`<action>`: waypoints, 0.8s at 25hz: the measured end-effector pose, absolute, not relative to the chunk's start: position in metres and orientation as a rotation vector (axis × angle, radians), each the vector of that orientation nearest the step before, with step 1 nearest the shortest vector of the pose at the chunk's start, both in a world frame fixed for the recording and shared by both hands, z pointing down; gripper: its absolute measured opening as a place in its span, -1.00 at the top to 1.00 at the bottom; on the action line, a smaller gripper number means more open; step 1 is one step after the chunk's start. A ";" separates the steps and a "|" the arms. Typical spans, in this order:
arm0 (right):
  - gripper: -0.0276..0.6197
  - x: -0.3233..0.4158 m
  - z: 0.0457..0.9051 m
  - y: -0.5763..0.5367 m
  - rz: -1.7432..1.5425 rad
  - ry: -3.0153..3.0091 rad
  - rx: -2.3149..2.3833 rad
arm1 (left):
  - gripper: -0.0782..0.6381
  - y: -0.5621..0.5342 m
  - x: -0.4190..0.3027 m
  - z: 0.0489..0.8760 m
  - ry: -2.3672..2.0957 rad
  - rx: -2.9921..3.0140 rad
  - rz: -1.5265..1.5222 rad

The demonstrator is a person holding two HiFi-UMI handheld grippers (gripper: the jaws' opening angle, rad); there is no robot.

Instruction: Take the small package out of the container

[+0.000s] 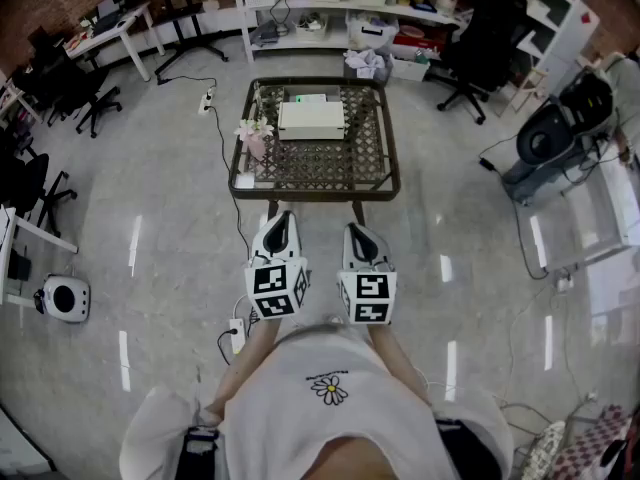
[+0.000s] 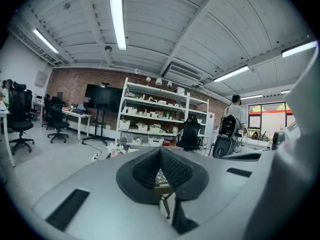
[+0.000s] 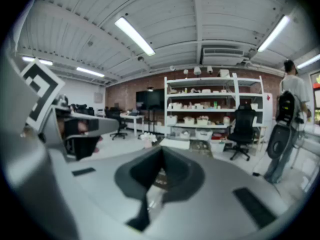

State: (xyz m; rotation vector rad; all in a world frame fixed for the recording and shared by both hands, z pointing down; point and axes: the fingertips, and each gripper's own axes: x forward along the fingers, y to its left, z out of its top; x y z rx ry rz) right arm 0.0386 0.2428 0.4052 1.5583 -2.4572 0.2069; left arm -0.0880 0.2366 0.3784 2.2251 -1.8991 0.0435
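A white rectangular container lies closed-looking on the dark lattice-topped table, with something green just behind it. I cannot make out any small package. My left gripper and right gripper hang side by side close to the person's body, short of the table's near edge and pointing toward it. Both are shut with nothing between the jaws. The left gripper view shows its jaws pressed together. In the right gripper view the jaws also meet, and the white container shows beyond them.
A pink vase of flowers and a small white item stand on the table's left side. A power strip and cable lie on the floor by my left gripper. Shelves, office chairs and a standing person are farther off.
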 end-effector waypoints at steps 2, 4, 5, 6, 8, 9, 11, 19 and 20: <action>0.82 0.039 0.408 0.242 0.209 -2.458 1.541 | 0.72 0.235 -0.089 0.376 -1.908 2.220 0.036; 0.82 0.041 0.410 0.242 0.213 -2.458 1.532 | 0.72 0.235 -0.088 0.376 -1.913 2.214 0.033; 0.82 0.043 0.410 0.241 0.217 -2.458 1.530 | 0.72 0.234 -0.087 0.376 -1.914 2.211 0.031; 0.82 0.044 0.411 0.241 0.221 -2.458 1.526 | 0.72 0.234 -0.085 0.377 -1.914 2.208 0.029; 0.82 0.045 0.410 0.241 0.225 -2.460 1.512 | 0.72 0.232 -0.082 0.377 -1.915 2.202 0.024; 0.82 0.046 0.411 0.241 0.224 -2.462 1.503 | 0.72 0.231 -0.080 0.377 -1.915 2.200 0.024; 0.82 0.047 0.414 0.240 0.222 -2.473 1.483 | 0.72 0.227 -0.075 0.380 -1.913 2.198 0.026; 0.82 0.047 0.437 0.235 0.214 -2.502 1.304 | 0.72 0.217 -0.048 0.385 -1.906 2.223 0.018; 0.82 0.048 0.439 0.232 0.215 -2.496 1.299 | 0.72 0.214 -0.046 0.386 -1.904 2.229 0.021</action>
